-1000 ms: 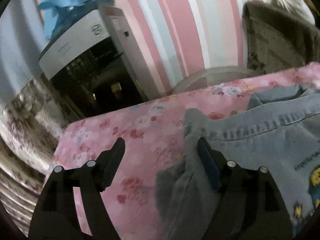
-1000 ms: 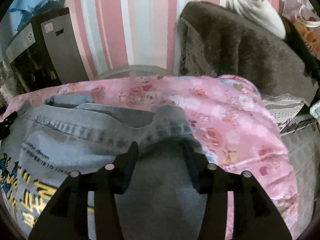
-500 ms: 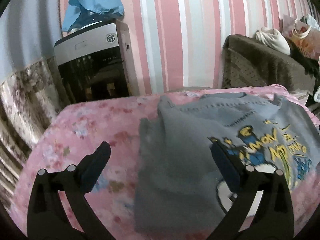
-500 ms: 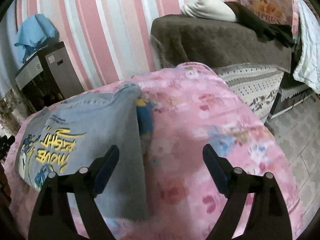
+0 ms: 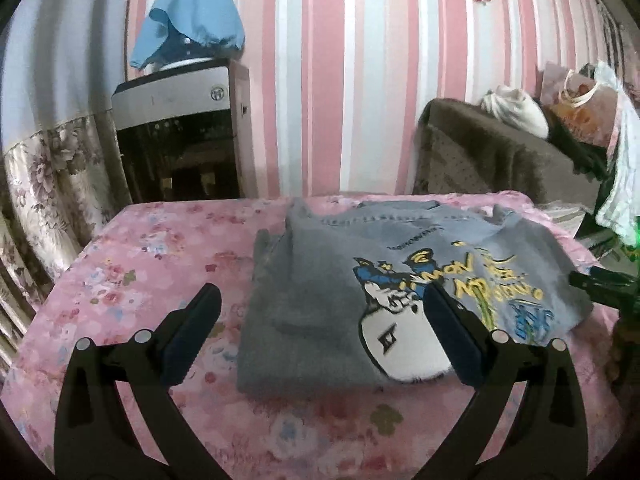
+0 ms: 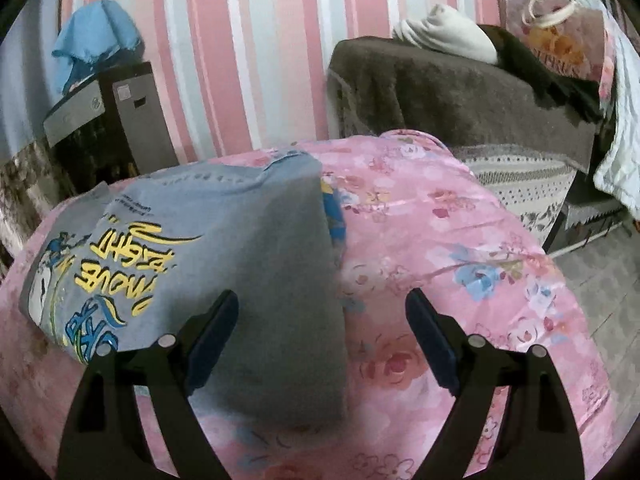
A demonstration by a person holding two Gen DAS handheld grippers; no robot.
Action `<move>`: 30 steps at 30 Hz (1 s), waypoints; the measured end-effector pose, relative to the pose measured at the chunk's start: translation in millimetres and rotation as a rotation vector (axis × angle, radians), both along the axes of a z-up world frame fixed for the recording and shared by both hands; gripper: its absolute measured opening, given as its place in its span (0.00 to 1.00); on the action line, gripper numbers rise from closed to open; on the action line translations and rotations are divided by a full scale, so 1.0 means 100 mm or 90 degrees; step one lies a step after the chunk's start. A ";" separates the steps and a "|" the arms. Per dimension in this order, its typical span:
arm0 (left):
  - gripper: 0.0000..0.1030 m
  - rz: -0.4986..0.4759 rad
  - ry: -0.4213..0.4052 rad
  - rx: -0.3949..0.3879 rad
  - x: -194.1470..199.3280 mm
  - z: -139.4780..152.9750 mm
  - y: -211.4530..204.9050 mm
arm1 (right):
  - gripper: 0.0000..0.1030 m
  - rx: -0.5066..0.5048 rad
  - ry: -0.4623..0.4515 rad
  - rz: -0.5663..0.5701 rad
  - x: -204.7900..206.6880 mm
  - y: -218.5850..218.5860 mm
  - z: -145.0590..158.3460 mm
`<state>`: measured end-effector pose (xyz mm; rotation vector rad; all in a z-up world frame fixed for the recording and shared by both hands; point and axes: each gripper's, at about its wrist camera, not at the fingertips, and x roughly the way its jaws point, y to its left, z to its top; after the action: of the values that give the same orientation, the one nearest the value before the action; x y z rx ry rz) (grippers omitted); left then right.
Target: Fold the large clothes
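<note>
A grey sweatshirt point(image 5: 320, 300) with a yellow and blue cartoon print lies folded on the pink flowered table cover point(image 5: 132, 264). Its sleeves are folded in over the front as plain grey panels. My left gripper point(image 5: 320, 328) hovers open above the garment's near left part, nothing between its pads. In the right wrist view the same sweatshirt point(image 6: 224, 248) fills the left half of the cover point(image 6: 460, 264). My right gripper point(image 6: 322, 320) stands open over the garment's right edge, holding nothing. The right gripper's black tip point(image 5: 600, 284) shows at the far right of the left wrist view.
A water dispenser point(image 5: 180, 136) draped with a blue cloth point(image 5: 192, 20) stands behind the table at the left. A brown-covered sofa point(image 6: 440, 92) with a white bundle and bags is at the back right. Striped pink wall behind; floor drops off past the table's right edge point(image 6: 572, 272).
Both grippers let go of the sweatshirt's folded edges, opened wide and pulled back toward me. More of the garment and the table now shows in each view.
</note>
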<state>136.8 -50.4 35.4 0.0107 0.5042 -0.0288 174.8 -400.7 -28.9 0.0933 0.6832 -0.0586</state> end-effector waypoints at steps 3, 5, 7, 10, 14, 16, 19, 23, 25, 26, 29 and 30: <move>0.97 0.011 -0.042 -0.003 -0.20 0.03 0.04 | 0.86 -0.018 -0.007 0.003 -0.02 0.05 0.01; 0.97 0.020 -0.061 -0.006 -0.28 0.04 0.05 | 0.86 -0.029 -0.011 0.002 -0.04 0.07 0.02; 0.97 0.018 -0.065 -0.009 -0.31 0.04 0.04 | 0.86 -0.036 -0.010 0.000 -0.05 0.09 0.02; 0.97 0.016 -0.080 -0.012 -0.36 0.02 0.02 | 0.86 -0.042 -0.009 0.003 -0.07 0.12 0.02; 0.97 0.020 -0.092 0.002 -0.38 0.00 0.01 | 0.86 -0.043 -0.022 -0.005 -0.12 0.10 0.04; 0.97 0.025 -0.095 0.000 -0.38 -0.01 0.03 | 0.86 -0.041 -0.026 -0.003 -0.13 0.10 0.05; 0.97 0.029 -0.103 -0.010 -0.39 -0.01 0.08 | 0.86 -0.037 -0.032 0.001 -0.17 0.10 0.07; 0.97 0.032 -0.119 -0.002 -0.43 0.01 0.05 | 0.86 -0.031 -0.048 -0.007 -0.25 0.07 0.11; 0.97 0.032 -0.114 -0.013 -0.42 -0.01 0.07 | 0.86 -0.035 -0.052 -0.012 -0.30 0.07 0.13; 0.97 0.033 -0.114 -0.016 -0.42 -0.02 0.08 | 0.86 -0.037 -0.055 -0.015 -0.32 0.06 0.13; 0.97 0.044 -0.128 -0.002 -0.45 -0.02 0.07 | 0.86 -0.034 -0.061 -0.024 -0.39 0.04 0.13; 0.97 0.046 -0.130 -0.001 -0.45 -0.02 0.07 | 0.86 -0.032 -0.066 -0.027 -0.40 0.03 0.14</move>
<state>91.6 -43.1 33.5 -0.0068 0.3001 0.0422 134.4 -398.1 -15.3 0.0624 0.5759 -0.1099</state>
